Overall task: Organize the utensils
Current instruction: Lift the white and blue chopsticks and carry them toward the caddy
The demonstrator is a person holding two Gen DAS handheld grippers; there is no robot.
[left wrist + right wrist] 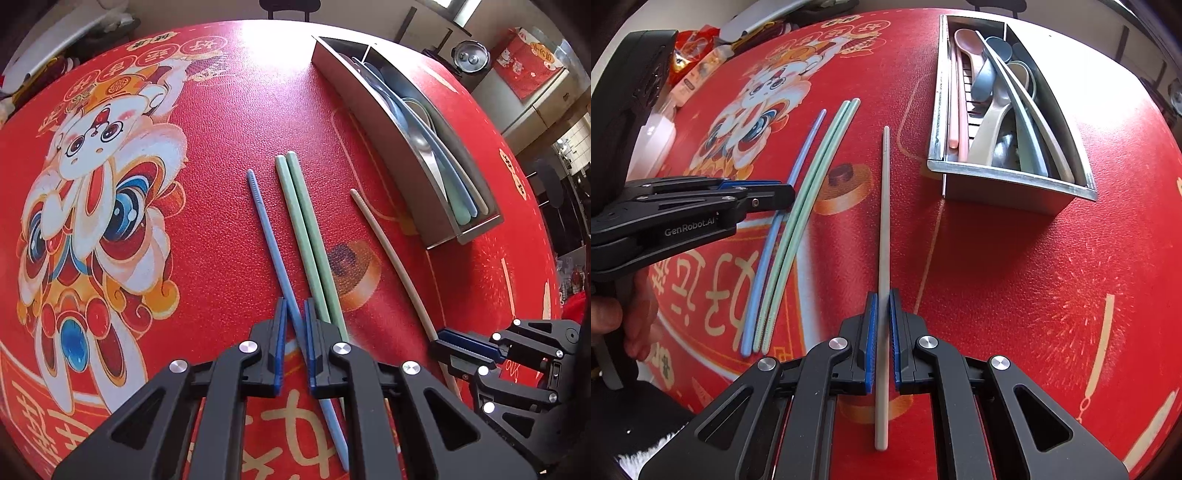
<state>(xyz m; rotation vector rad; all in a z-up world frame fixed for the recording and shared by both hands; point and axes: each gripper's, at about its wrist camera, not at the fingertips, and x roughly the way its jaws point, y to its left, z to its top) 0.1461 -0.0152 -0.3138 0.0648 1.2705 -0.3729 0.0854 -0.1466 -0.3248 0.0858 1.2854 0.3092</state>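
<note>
Jaws hiding blue chopstick [273,251] and beige chopstick [884,221] midsections

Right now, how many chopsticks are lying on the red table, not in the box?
4. One blue plastic chopstick between the left gripper fingers, two green chopsticks beside it, one beige chopstick between the right gripper fingers.

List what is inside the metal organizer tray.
The metal organizer tray holds a pink spoon, pink chopsticks, a beige spoon, blue and grey-green spoons, plus long chopsticks. Overlapping utensils hide the tray floor and anything beneath.
</note>
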